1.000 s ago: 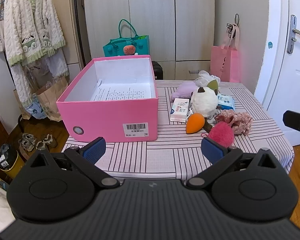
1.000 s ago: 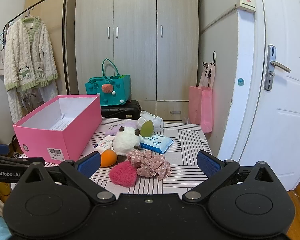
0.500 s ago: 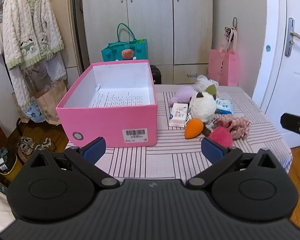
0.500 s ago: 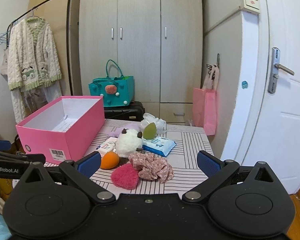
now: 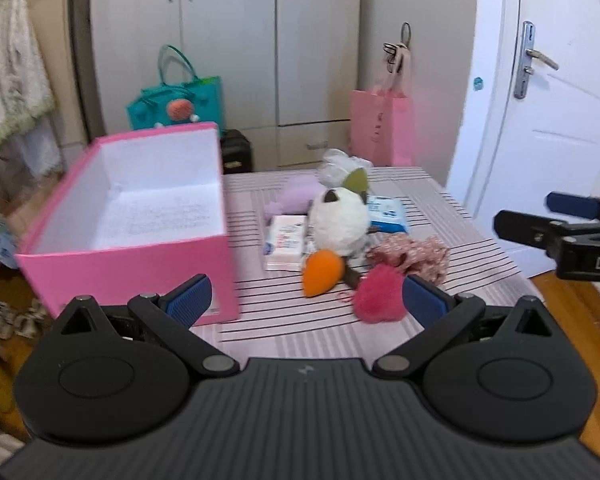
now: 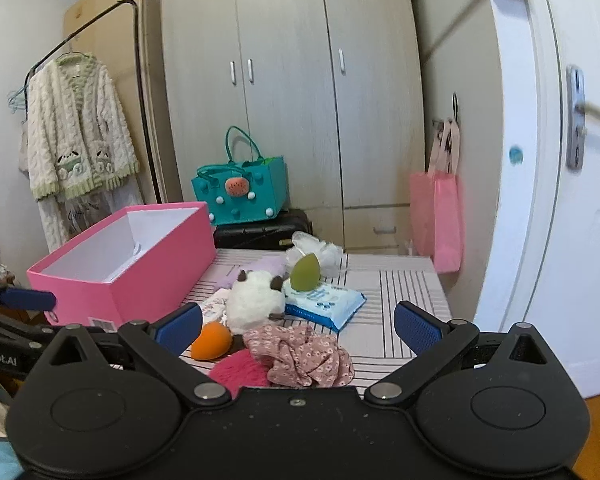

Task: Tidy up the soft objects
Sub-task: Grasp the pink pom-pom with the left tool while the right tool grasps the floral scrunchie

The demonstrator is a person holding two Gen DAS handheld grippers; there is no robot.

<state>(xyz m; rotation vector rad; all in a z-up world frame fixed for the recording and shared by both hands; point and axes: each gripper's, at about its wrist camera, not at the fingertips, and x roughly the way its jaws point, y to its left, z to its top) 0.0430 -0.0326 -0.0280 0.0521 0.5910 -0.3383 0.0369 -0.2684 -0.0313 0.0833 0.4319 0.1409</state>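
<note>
Jaws stand wide and empty on both the left gripper (image 5: pixel 304 294) and right gripper (image 6: pixel 298 326). Soft items lie heaped on the striped bench (image 5: pixel 452 216), beside the empty pink box (image 5: pixel 124 256). Approach the floral scrunchie (image 6: pixel 300 354) squarely and close gently at its middle. Only the right view shows the green sponge (image 6: pixel 306 272) clearly.

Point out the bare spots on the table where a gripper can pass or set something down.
Free: the striped cloth right of the wipes pack to the table's edge, and the near strip in front of the pink box. The box floor lies bare. Crowded: around the white plush, orange sponge and scrunchie.
</note>
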